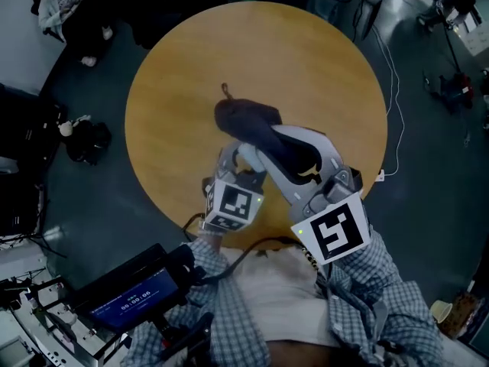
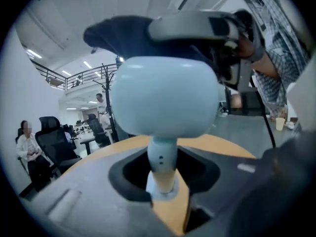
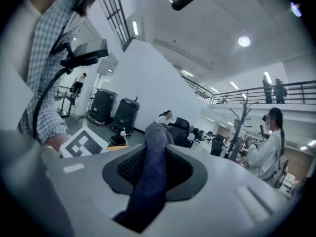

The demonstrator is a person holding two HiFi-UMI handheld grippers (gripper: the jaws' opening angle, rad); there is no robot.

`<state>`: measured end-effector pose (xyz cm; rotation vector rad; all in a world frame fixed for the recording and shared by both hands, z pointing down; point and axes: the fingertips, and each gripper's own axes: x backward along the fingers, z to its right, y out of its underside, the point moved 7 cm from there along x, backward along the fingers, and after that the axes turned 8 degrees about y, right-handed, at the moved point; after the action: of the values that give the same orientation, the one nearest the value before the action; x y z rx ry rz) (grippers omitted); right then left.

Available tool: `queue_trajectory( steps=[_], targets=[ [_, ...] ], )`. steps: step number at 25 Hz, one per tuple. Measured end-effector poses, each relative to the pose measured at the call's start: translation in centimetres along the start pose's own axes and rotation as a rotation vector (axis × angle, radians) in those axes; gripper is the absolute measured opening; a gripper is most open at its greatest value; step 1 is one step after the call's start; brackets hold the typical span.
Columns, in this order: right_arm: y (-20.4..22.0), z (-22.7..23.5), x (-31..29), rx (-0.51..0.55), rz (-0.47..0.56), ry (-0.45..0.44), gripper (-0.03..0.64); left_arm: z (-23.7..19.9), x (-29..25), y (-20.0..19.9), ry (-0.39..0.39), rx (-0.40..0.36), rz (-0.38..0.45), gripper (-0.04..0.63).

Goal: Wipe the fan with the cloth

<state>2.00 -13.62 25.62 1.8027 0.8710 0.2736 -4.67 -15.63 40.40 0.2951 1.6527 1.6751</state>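
Observation:
A pale, round-headed hand fan (image 2: 165, 97) is lifted above the table, and its thin stem (image 2: 162, 164) stands upright between the jaws of my left gripper (image 2: 165, 179), which is shut on it. In the head view the left gripper (image 1: 241, 160) sits under the dark blue cloth (image 1: 241, 117), and the fan itself is hidden there. My right gripper (image 1: 258, 132) reaches over the left one and is shut on the cloth (image 3: 148, 174), which hangs as a fold between its jaws. From the left gripper view the cloth (image 2: 121, 33) and the right gripper (image 2: 197, 26) rest on top of the fan's head.
A round wooden table (image 1: 306, 67) lies below both grippers. A white cable (image 1: 393, 90) runs past its right edge. A black bag (image 1: 88, 140) is on the floor at left, a screen device (image 1: 130, 300) at lower left. People and office chairs fill the background.

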Motion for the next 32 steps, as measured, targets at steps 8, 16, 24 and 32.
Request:
queue_trajectory(
  steps=[8, 16, 24, 32],
  targets=[
    [-3.4, -5.8, 3.4, 0.093, 0.019, -0.372, 0.101, -0.4, 1.8, -1.9, -0.025, -0.001, 0.048, 0.144],
    [-5.8, -3.6, 0.3, 0.144, 0.028, -0.426, 0.101, 0.1, 3.1, -2.4, 0.022, -0.037, 0.141, 0.144],
    [-0.3, 0.5, -4.3, -0.197, 0.008, -0.312, 0.095, -0.3, 4.5, -2.0, 0.007, 0.026, 0.209, 0.144],
    [9.2, 2.6, -6.1, -0.331, -0.183, -0.120, 0.094, -1.2, 5.5, -2.7, -0.016, 0.086, 0.278, 0.144]
  ],
)
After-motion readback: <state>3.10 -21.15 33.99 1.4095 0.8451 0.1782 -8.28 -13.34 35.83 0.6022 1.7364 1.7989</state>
